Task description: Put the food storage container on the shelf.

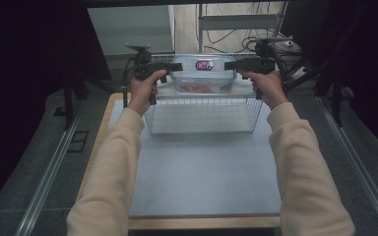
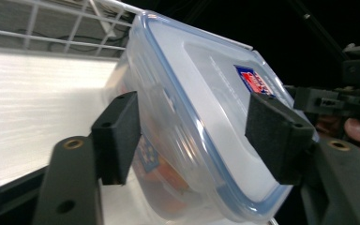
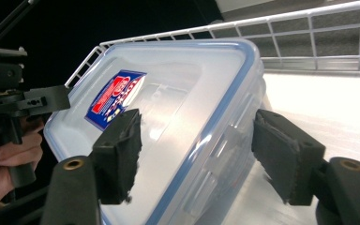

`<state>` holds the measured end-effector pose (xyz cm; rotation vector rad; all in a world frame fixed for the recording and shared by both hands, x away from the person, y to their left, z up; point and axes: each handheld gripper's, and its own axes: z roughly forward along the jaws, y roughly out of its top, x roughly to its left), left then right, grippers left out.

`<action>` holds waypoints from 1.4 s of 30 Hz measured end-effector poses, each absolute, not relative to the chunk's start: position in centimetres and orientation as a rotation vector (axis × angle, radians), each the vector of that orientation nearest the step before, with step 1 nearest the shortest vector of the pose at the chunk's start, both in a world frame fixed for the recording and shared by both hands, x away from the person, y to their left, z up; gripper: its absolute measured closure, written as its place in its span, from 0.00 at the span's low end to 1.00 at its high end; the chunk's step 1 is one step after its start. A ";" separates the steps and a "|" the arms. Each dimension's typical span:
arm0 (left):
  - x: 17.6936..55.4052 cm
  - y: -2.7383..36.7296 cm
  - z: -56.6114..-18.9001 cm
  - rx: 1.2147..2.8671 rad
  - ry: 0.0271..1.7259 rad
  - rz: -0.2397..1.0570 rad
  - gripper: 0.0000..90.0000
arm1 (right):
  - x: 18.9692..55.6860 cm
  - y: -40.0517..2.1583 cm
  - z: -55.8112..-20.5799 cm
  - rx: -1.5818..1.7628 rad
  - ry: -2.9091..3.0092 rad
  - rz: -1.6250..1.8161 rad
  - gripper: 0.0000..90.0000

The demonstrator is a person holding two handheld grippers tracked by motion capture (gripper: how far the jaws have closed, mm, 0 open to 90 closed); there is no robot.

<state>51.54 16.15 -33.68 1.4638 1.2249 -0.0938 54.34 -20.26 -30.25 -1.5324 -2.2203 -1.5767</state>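
Note:
A clear plastic food container with a blue-sealed lid and a red-and-blue label hangs tilted over the far part of a white wire basket. Something orange-red lies inside it. My left gripper is shut on its left end and my right gripper on its right end. In the left gripper view the container sits between the gripper's two pads. In the right gripper view the container sits likewise in the gripper.
The basket stands at the far end of a grey mat on a wooden table. Its wires and white floor lie just behind the container. Dark stands and cables surround the table's far side.

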 end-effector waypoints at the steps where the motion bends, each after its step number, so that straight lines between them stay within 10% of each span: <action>1: 51.5 16.2 -33.7 1.464 1.225 -0.094 0.37 | 54.3 -20.3 -30.2 -1.532 -2.220 -1.577 0.37; 25: 43.3 16.1 -31.4 1.569 1.048 0.192 0.28 | 47.2 -23.5 -29.6 -1.295 -2.348 -1.840 0.28; 42: 30.8 15.7 -41.2 1.689 0.934 0.150 0.27 | 37.6 -24.4 -38.2 -1.086 -2.476 -1.798 0.23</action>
